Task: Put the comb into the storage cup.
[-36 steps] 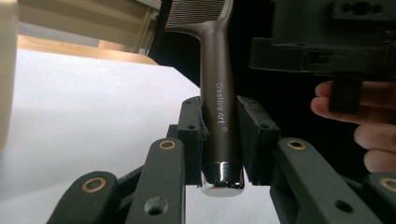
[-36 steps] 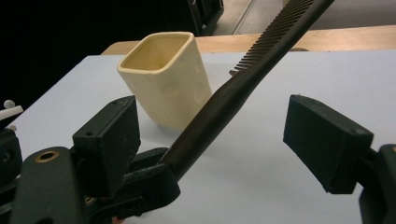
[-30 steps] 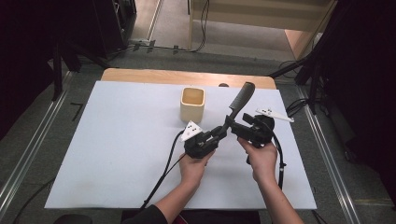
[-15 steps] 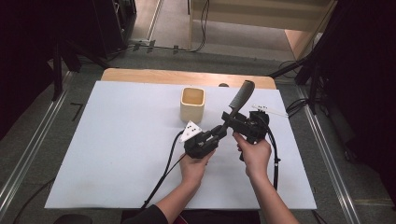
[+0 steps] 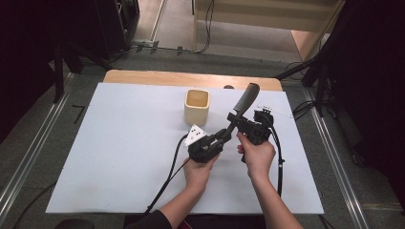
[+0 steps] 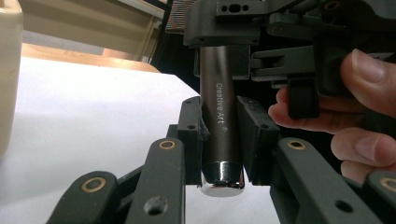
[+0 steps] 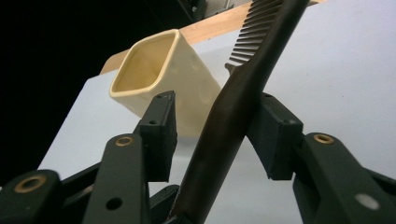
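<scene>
Covering most of the high view, the white table sheet (image 5: 119, 157) carries a cream cup (image 5: 197, 106) at upper centre. Just right of it, the left gripper (image 6: 219, 140) clamps the brush handle (image 6: 219, 116)'s end; the right gripper (image 7: 215, 126) straddles it, jaws parted. Close squarely before the left lets go.

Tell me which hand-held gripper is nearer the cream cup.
Left. The left hand-held gripper sits just in front of the cream cup, clamped on the brush handle's end. The right hand-held gripper is farther right, jaws around the handle.
</scene>
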Available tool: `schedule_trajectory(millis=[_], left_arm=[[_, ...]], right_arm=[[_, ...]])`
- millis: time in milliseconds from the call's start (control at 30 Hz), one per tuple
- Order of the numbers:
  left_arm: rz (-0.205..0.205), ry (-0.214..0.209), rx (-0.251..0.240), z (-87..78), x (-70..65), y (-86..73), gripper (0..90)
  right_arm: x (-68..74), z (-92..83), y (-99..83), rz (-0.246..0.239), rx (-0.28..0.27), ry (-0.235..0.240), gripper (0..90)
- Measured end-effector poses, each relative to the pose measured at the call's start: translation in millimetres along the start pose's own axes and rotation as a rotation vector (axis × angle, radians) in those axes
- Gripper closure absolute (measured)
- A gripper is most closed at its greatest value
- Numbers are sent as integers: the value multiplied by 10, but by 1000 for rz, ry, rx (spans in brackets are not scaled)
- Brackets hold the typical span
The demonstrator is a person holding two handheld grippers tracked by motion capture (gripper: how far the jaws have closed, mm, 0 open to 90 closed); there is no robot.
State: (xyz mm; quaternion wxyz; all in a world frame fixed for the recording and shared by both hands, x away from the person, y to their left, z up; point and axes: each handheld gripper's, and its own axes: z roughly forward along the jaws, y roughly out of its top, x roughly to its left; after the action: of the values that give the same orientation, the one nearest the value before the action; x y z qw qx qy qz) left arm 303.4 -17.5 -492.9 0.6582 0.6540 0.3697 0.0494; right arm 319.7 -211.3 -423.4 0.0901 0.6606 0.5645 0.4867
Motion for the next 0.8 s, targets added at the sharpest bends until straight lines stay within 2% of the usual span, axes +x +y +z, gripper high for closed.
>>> schedule_trajectory(millis=[100, 300, 800], left_arm=[[-4, 0, 0, -3, 1, 3, 732], [-3, 6, -4, -7, -1, 3, 732], [-25, -6, 12, 6, 11, -23, 731]], right_arm=[[-8, 8, 6, 30, 0, 6, 554], [-24, 18, 11, 57, 1, 3, 630], [-90, 17, 32, 129, 38, 39, 672]])
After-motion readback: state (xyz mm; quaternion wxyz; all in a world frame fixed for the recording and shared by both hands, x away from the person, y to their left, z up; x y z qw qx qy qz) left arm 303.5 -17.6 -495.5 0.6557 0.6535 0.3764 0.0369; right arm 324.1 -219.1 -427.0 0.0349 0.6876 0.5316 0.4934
